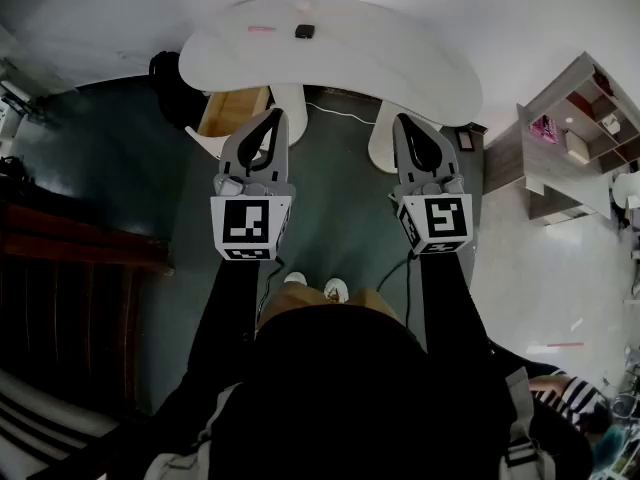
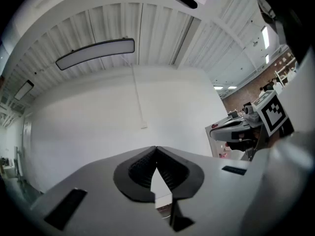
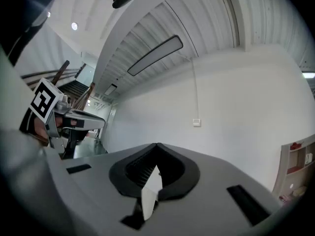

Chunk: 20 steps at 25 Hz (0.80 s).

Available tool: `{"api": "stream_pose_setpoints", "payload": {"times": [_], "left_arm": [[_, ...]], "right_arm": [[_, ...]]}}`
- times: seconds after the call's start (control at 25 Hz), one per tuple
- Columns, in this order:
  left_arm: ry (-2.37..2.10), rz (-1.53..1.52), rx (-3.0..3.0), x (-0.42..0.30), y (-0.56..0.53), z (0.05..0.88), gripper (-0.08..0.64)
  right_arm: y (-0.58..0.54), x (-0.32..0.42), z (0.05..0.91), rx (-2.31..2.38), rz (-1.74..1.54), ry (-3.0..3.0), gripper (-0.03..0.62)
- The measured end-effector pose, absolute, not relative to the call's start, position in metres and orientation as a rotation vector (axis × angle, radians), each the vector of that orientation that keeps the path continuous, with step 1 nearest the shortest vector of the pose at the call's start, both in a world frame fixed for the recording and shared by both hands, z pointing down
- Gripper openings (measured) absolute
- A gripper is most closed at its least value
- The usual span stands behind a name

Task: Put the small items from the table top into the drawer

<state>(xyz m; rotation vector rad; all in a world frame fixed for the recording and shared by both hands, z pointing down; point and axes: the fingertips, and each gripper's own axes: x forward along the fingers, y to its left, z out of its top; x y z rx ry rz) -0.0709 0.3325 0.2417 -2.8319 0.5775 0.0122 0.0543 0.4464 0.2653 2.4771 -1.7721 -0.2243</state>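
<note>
Left gripper (image 1: 271,118) and right gripper (image 1: 406,121) are both closed, tips touching, holding nothing, short of the white table (image 1: 400,58); a small dark item (image 1: 305,31) lies on its far side

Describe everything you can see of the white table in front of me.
The white table has a smooth, glossy, kidney-shaped top, seen from above in the head view. It stands on rounded white legs. A small black item and a thin pink item lie on its far side, both too small to identify. Under its left end, what looks like a drawer with a wood-coloured inside stands open.
</note>
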Motion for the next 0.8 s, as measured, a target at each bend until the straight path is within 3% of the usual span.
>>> {"api": "stream_pose_setpoints", "payload": {"times": [0.8], "left_arm": [[0.542, -0.007, -2.833, -0.054, 0.311, 0.244, 0.015]], "right_arm": [[0.424, 0.076, 0.274, 2.548, -0.169, -1.791, 0.026]]}}
